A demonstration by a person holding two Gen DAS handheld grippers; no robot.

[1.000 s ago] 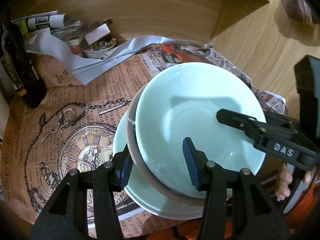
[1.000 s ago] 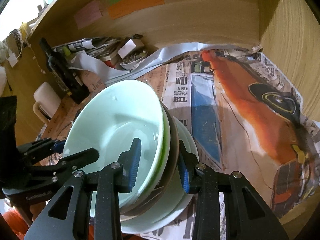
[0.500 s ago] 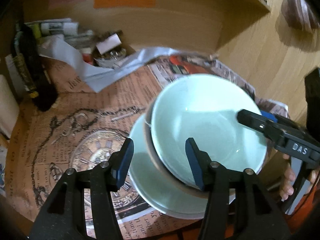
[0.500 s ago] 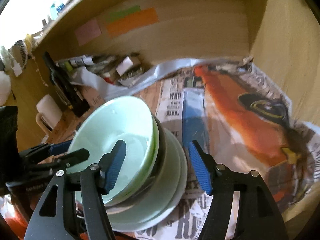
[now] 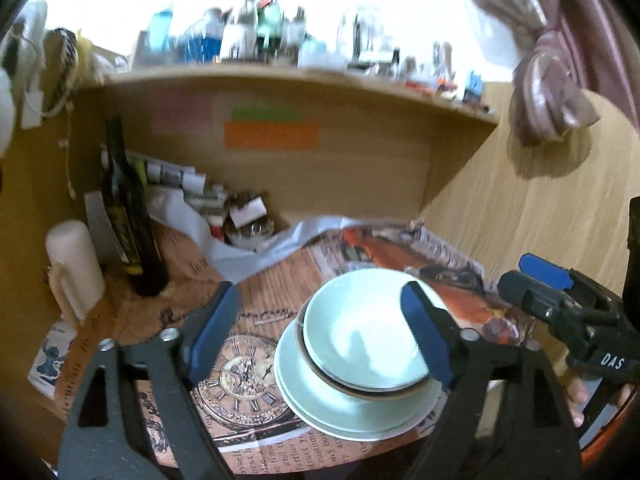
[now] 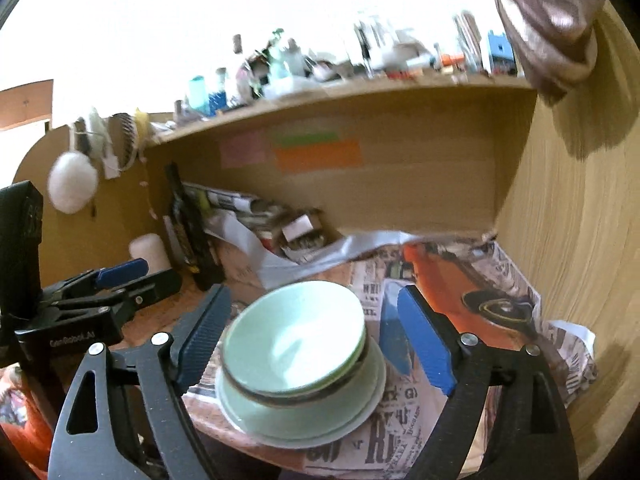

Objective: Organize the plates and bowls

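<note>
On a newspaper-covered surface (image 5: 256, 452) beneath a cluttered wooden shelf (image 5: 280, 76), a pale green bowl (image 5: 360, 344) sits nested in a dark-rimmed bowl (image 6: 304, 394), both stacked on pale green plates (image 5: 320, 412) near the surface's front edge. Both grippers hang above and apart from the stack, touching none of it. The left gripper (image 5: 320, 332) has its blue-padded fingers spread wide, one over the printed clock face (image 5: 240, 372) to the left of the plates, the other in line with the bowl's right side. The right gripper (image 6: 316, 336) is likewise spread wide, its fingers framing the stack on either side, with the orange car picture (image 6: 472, 292) on the newspaper to the right. Each gripper shows at the edge of the other's view, and both views are blurred. At the back left stand a dark bottle (image 5: 128, 216) and a white mug (image 5: 76, 268), near a heap of folded papers (image 5: 180, 184). Pink, green and orange notes (image 5: 272, 136) are stuck on the back panel under the shelf.
</note>
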